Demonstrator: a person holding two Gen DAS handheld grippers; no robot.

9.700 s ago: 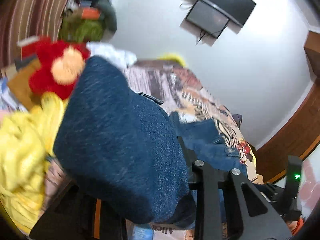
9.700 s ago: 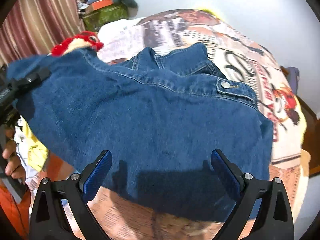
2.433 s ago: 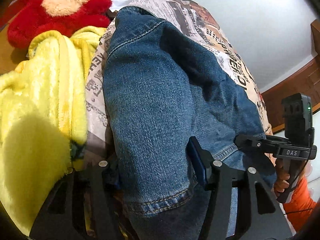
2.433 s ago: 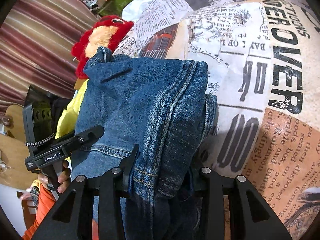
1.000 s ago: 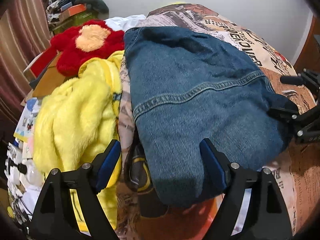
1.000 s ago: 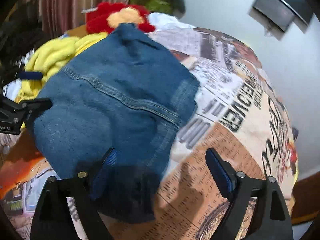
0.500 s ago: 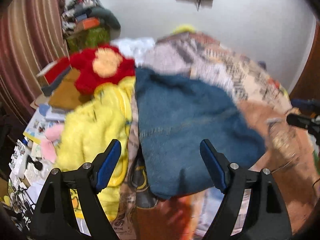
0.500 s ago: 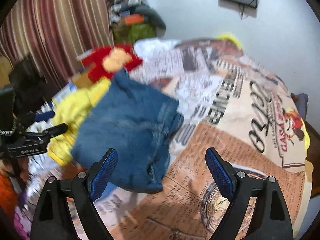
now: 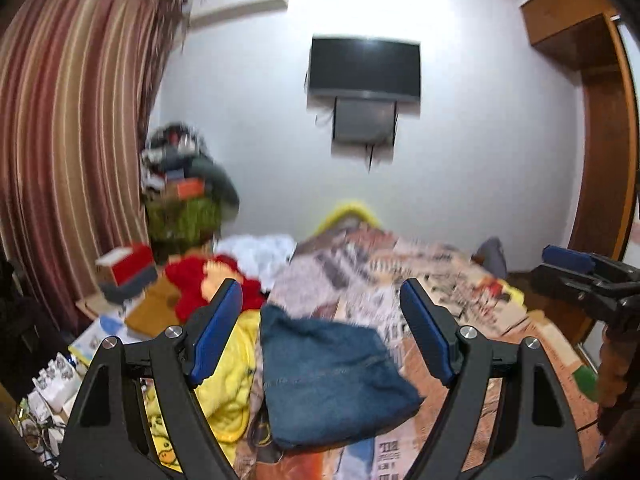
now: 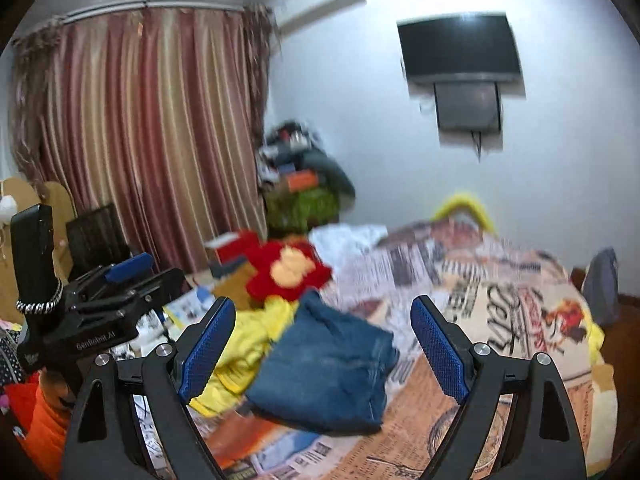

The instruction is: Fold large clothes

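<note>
A blue denim jacket [image 9: 328,376] lies folded into a compact bundle on the newsprint-patterned bedspread [image 9: 420,280]. It also shows in the right wrist view [image 10: 328,372]. My left gripper [image 9: 320,332] is open and empty, held well above and back from the bundle. My right gripper [image 10: 320,344] is open and empty too, raised away from it. The left gripper also shows at the left of the right wrist view [image 10: 124,280], and the right gripper at the right edge of the left wrist view [image 9: 580,268].
A yellow fleece garment [image 9: 228,392] lies just left of the jacket. A red plush toy [image 9: 212,280] sits behind it. Boxes and clutter [image 9: 120,272] line the left side by the striped curtain [image 9: 72,160]. A TV [image 9: 364,68] hangs on the far wall.
Both grippers have let go of the folded jacket and pulled up and back. The bundle stays on the bed and looks smaller and farther away.
</note>
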